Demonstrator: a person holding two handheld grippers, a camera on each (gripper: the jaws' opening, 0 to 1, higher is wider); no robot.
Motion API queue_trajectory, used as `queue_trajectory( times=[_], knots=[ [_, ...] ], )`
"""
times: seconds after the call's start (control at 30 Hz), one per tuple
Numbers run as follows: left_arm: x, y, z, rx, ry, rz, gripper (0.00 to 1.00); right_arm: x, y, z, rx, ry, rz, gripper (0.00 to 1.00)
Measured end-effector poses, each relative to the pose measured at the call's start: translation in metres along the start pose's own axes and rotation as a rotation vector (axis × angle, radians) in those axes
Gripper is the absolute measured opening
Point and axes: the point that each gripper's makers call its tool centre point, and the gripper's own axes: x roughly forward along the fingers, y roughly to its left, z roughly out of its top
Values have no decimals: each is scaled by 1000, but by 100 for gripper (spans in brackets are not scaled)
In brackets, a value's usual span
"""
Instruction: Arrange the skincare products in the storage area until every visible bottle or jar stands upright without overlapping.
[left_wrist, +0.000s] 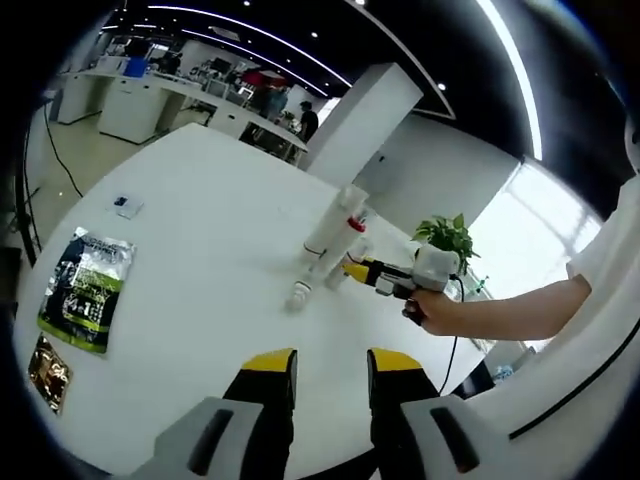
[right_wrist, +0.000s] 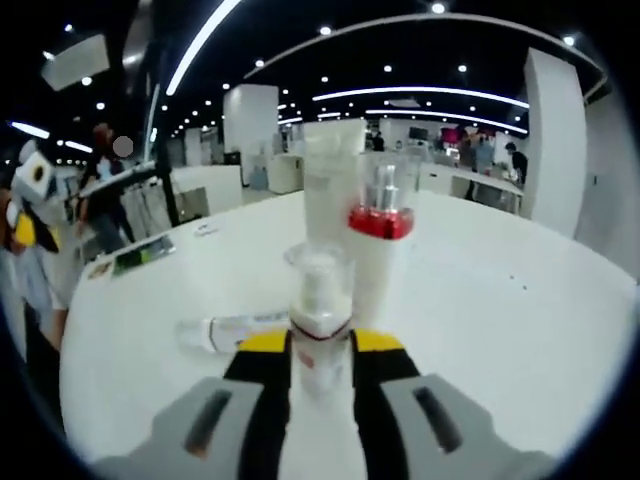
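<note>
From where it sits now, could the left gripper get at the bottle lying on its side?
Probably yes: the left gripper stands open, with bare white table between it and the lying bottle.

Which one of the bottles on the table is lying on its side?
The clear slim bottle lies flat on the white table, left of the right gripper. The red-collared bottle and the one in the jaws stand upright.

Right gripper is clamping a clear pump bottle upright on the worktop, just before a red-collared bottle.
</note>
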Motion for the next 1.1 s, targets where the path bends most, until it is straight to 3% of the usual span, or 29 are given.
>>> queue_trajectory(
  times=[0.43, 0.57, 0.77, 1.1],
  knots=[
    [-6, 0, 0, -16, -17, 23, 28, 13, -9, -2, 39, 39, -9, 22],
    [-7, 0, -2, -12, -9, 24, 28, 13, -7, -6, 104, 51, -9, 27],
    [-5, -2, 1, -15, -8, 16, 28, 0, -4, -11, 108, 51, -19, 23],
    [2, -8, 1, 1, 7, -9, 28, -7, -13, 2, 95, 10, -39, 16]
  ],
)
